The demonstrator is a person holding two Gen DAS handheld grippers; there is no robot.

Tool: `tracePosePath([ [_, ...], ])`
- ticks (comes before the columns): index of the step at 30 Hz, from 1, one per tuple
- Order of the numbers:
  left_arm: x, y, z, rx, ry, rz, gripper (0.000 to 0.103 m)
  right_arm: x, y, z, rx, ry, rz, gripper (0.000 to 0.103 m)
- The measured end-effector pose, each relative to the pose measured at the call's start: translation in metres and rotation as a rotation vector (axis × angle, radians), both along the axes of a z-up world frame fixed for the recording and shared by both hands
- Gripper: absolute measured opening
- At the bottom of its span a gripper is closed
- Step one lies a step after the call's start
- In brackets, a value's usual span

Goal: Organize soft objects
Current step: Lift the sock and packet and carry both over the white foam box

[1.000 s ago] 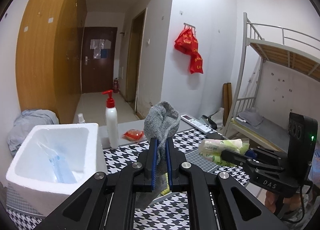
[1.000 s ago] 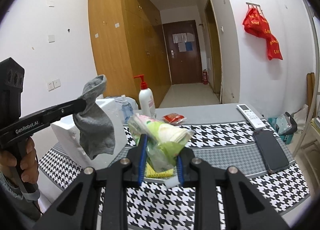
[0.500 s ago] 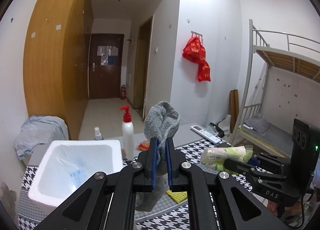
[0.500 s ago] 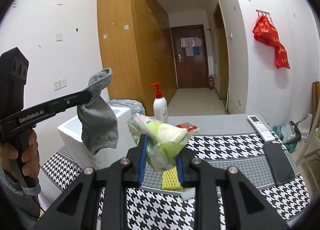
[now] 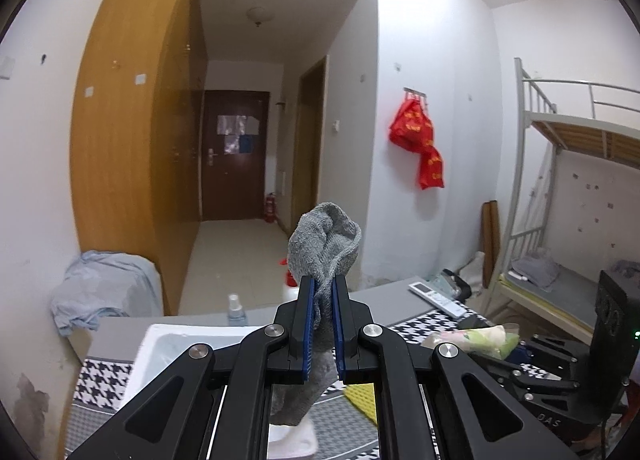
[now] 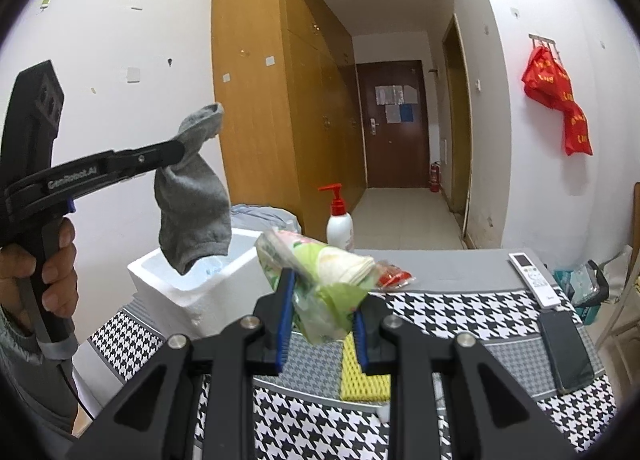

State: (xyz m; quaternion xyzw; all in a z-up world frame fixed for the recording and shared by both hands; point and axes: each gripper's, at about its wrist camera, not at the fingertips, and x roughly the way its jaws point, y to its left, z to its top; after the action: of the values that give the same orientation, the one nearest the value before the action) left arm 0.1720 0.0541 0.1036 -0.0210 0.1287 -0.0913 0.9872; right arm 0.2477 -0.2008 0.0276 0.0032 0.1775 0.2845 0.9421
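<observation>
My left gripper (image 5: 322, 292) is shut on a grey sock (image 5: 324, 240), which bunches above the pads and hangs below them. From the right wrist view the same sock (image 6: 194, 196) dangles from the left gripper (image 6: 178, 150) above the white foam box (image 6: 192, 288). Between the blue pads of my right gripper (image 6: 322, 300) sits a green-and-white tissue pack (image 6: 320, 272), held in the air over the houndstooth table (image 6: 460, 312). The tissue pack (image 5: 472, 340) also shows in the left wrist view, at right. A yellow sponge (image 6: 362, 376) lies on the table beneath it.
A white pump bottle (image 6: 340, 224) and a red packet (image 6: 394, 274) stand behind the box. A remote (image 6: 534, 274) and a dark phone (image 6: 566, 352) lie at the table's right. A person's hand (image 6: 44, 260) grips the left handle. A bunk bed (image 5: 568, 220) stands right.
Both grippers have risen with their loads; the table and foam box have dropped lower in both views. The sock now hangs higher above the box. Both grips are unchanged.
</observation>
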Motion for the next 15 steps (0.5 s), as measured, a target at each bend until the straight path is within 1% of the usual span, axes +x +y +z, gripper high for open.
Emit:
tracePosePath([
  [9,0.003,0.029,-0.006,0.004,0.035,0.089,0.009,0.008,0.025,0.003,0.005,0.008,0.069,0.029],
  [15,0.003,0.046,-0.011,-0.002,0.048,0.136,0.009,0.012,0.032,0.007,0.001,0.001,0.075,0.029],
])
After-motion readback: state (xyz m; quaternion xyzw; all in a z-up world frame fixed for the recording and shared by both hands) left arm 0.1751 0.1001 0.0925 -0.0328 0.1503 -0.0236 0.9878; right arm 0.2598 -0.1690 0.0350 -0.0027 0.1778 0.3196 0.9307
